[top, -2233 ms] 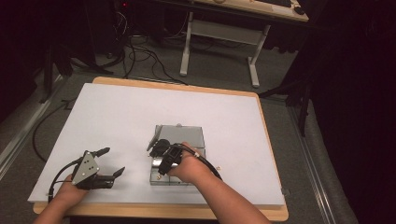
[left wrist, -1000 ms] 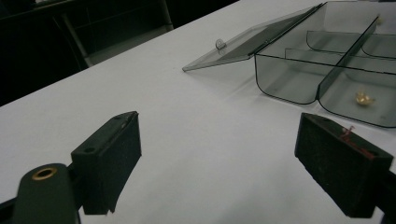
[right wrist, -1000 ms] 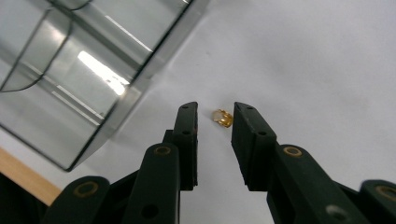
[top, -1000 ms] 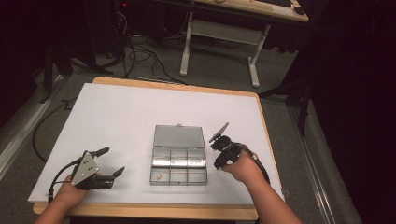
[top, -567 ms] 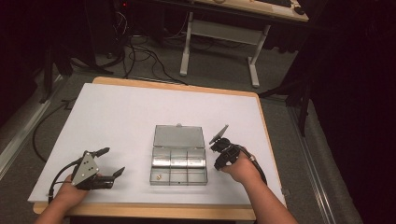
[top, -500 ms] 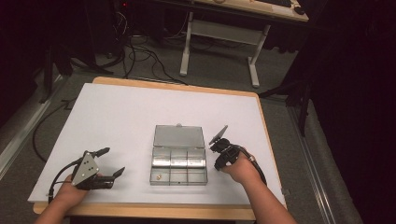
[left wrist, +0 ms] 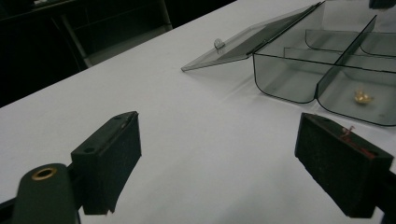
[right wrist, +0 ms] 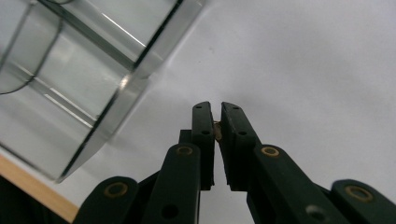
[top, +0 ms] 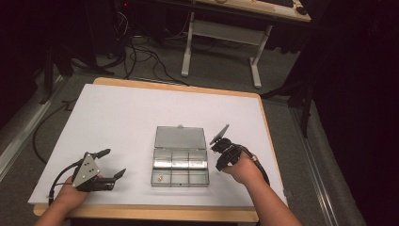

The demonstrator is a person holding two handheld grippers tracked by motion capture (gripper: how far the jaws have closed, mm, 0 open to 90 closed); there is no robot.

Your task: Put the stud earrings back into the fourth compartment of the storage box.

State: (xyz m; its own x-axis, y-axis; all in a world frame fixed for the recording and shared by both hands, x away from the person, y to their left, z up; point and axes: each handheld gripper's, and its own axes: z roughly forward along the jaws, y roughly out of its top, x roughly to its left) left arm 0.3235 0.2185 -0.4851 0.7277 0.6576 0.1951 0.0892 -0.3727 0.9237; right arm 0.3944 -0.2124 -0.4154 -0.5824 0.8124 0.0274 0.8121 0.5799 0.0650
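**A second small piece pinched up beside the open box**

My right gripper [top: 220, 151] sat right of centre in the high view, just beside the right wall of the clear compartment box [top: 180, 162], its tips angled down at the white table cover [top: 117, 113]. In the right gripper view my jaws had just been closing and stood almost together, with a tiny brass-coloured piece [right wrist: 217, 125] caught between the pads near their tips. I judged that I was clamped on it, though it was too small to say what it was. I held it low over the cover, beside the box rather than above it, so the carry into a compartment would be short.

The box lay in the middle of the high view with its lid [top: 180, 137] folded back flat toward the top of the frame, which left all the compartments open from above. One small gold-coloured piece [left wrist: 363, 97] already lay in the corner compartment at the lower left of the box; in the high view it showed as a speck [top: 160, 178].

My left gripper [top: 106, 164] rested at the lower left, well apart from the box, jaws wide apart and holding nothing. I kept it parked there to stay out of the right hand's way.
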